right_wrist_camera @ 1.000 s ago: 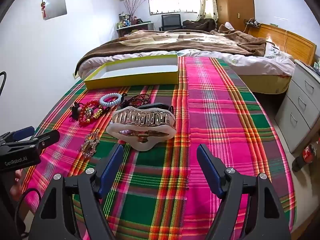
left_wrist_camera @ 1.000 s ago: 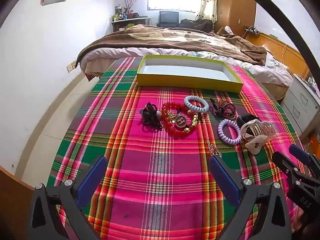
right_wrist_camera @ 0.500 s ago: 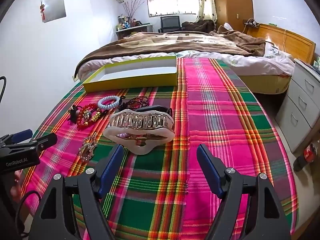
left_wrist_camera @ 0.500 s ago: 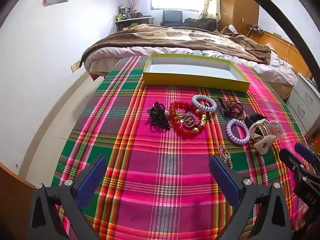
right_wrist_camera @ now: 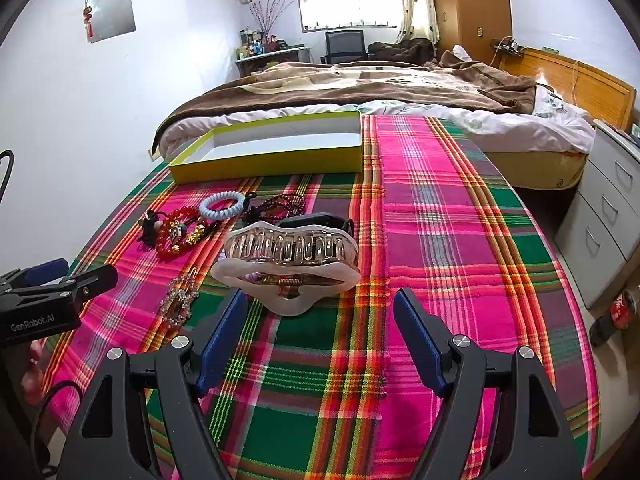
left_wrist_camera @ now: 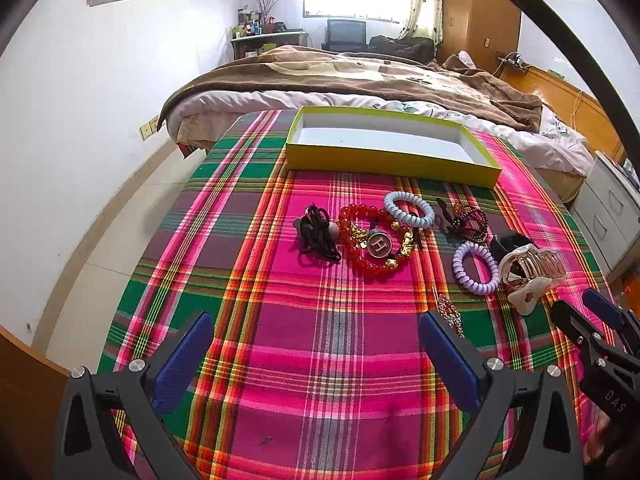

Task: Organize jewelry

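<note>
Jewelry lies on a plaid cloth before an empty yellow box (left_wrist_camera: 392,156) (right_wrist_camera: 276,162). From left: black hair ties (left_wrist_camera: 316,236), a red bead bracelet (left_wrist_camera: 374,246) (right_wrist_camera: 178,234), a pale blue coil tie (left_wrist_camera: 409,209) (right_wrist_camera: 222,205), dark beads (left_wrist_camera: 466,222), a lilac coil tie (left_wrist_camera: 476,267), a rhinestone clip (left_wrist_camera: 448,312) (right_wrist_camera: 178,304) and a large cream claw clip (left_wrist_camera: 528,276) (right_wrist_camera: 286,262). My left gripper (left_wrist_camera: 316,354) is open, short of the pile. My right gripper (right_wrist_camera: 320,334) is open just before the claw clip.
A bed (left_wrist_camera: 360,76) with a brown blanket stands behind the table. White drawers (right_wrist_camera: 612,216) and a dark bottle (right_wrist_camera: 612,312) on the floor are to the right. A white wall runs along the left.
Both grippers have drawn back a little from the jewelry, still open. Nothing on the cloth has moved.
</note>
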Tool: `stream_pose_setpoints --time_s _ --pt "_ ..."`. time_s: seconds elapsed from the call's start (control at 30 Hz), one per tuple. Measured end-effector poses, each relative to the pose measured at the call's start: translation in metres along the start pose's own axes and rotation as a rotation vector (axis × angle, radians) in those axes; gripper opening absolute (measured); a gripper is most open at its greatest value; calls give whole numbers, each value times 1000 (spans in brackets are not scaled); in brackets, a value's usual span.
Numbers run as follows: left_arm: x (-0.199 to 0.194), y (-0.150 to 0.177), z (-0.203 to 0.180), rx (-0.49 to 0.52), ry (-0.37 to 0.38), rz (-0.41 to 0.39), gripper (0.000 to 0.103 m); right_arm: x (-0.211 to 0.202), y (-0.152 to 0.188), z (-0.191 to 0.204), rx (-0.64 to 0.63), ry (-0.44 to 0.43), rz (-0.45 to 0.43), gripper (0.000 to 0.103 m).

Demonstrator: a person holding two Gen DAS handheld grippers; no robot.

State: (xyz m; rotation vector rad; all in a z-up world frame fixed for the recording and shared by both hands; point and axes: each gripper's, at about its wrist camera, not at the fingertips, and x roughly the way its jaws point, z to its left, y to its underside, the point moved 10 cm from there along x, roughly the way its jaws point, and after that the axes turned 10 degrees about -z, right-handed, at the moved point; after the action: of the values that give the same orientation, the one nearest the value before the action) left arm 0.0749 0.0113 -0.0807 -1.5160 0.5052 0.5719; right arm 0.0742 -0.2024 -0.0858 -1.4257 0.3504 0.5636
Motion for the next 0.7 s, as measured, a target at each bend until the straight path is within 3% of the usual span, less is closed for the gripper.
stream_pose_setpoints --time_s 0.7 --pt "3 2 0 -14 1 5 103 0 1 2 0 -8 -4 76"
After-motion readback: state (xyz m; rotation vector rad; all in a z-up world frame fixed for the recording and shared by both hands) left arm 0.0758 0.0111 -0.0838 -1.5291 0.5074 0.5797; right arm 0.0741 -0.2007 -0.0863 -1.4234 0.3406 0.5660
